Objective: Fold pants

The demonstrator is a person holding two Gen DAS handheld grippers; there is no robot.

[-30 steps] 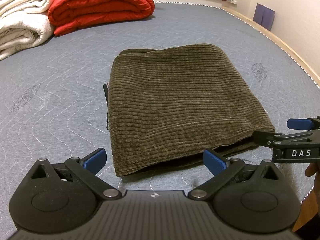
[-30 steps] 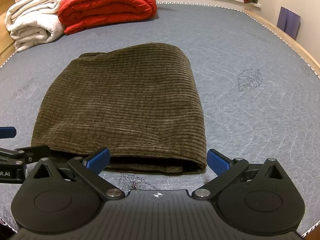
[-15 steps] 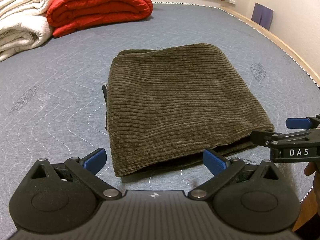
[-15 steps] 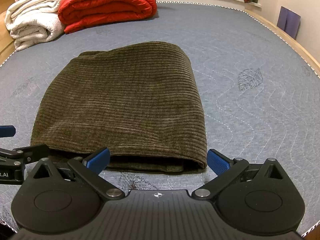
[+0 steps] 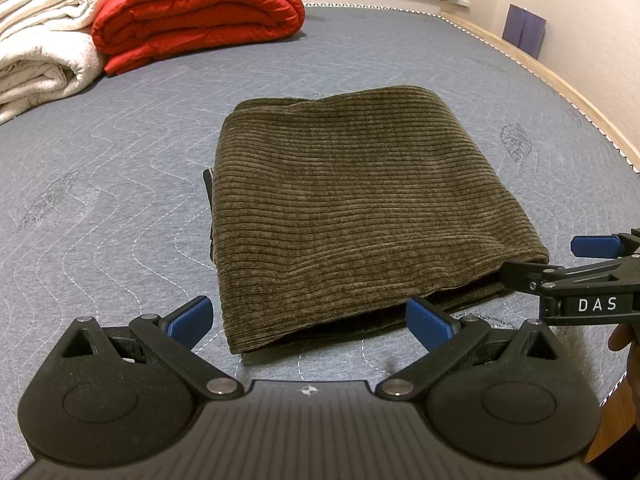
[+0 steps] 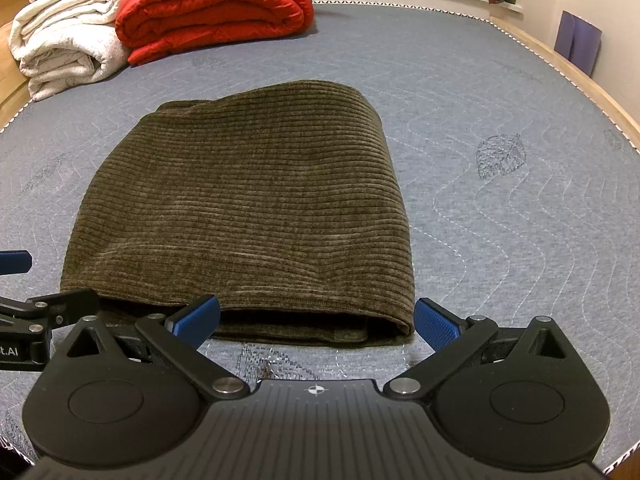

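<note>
Pants (image 5: pixel 352 204), the brown corduroy ones, are folded into a thick rectangle in the middle of the grey quilted mattress (image 5: pixel 120 208), and honestly almost nothing has changed over the last second: same shape, same spot, open edge facing you. Only a tiny shift in framing, so your hands have barely drifted.

Your left hand-held gripper (image 5: pixel 308 320) hovers just short of the near edge with its blue pads spread wide, nothing between them. Your right hand-held gripper (image 6: pixel 316 320) is the same deal, spread wide and empty, near the right end of that edge, not touching the cloth as far as you can see.

The left view catches a dark strip (image 5: pixel 208 200) poking out along the left side of the fold, which the right view doesn't show. It also shows your fingertip (image 5: pixel 618 338) behind the other tool at the right edge. The right view looks into the layered opening (image 6: pixel 304 326) at the near edge and shows a leaf print (image 6: pixel 500 156) stitched in the mattress. The red duvet (image 6: pixel 216 4) and white blanket (image 6: pixel 64 44) sit rolled at the far end, well apart from the pants.
</note>
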